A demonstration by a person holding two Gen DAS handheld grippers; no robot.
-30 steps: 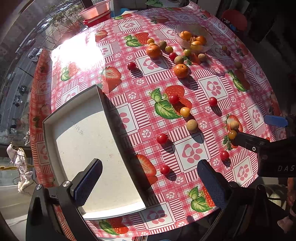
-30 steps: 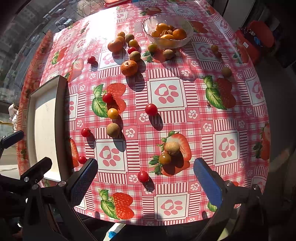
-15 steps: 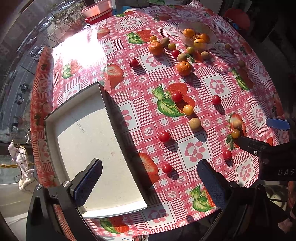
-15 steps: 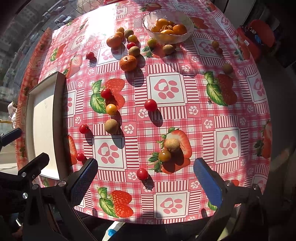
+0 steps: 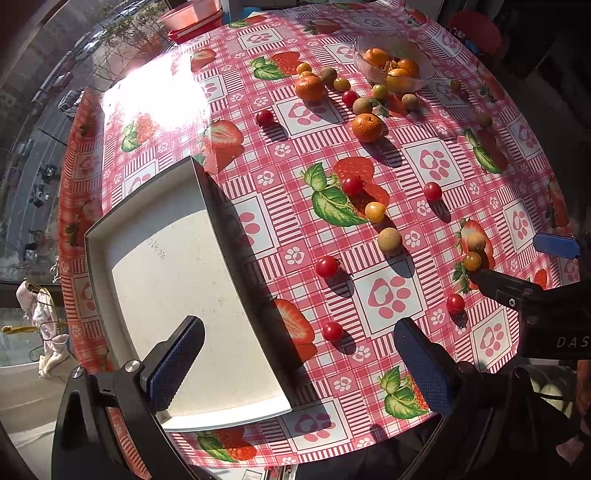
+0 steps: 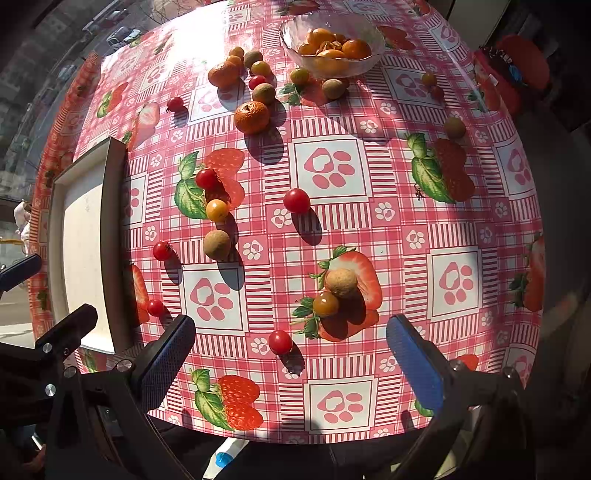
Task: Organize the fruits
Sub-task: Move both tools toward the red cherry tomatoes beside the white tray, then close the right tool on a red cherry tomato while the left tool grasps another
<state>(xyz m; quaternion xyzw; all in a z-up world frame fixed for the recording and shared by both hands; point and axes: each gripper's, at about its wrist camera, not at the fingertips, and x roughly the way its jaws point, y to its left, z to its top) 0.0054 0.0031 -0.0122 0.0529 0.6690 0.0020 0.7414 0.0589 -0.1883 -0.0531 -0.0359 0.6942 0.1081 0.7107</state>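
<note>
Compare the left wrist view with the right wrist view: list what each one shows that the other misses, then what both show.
Only the left wrist view shows the pink bowls at the far edge and the tray's near rim. Only the right wrist view shows the blue-capped object below the table's near edge. Both show the white tray, empty, the glass bowl holding orange fruit, scattered cherry tomatoes such as one mid-table, and two tangerines. Both grippers, left and right, are open and empty.

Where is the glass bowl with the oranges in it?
The glass bowl sits at the far edge of the table, top centre in the right wrist view and upper right in the left wrist view, with a small brown fruit just in front of it.
</note>
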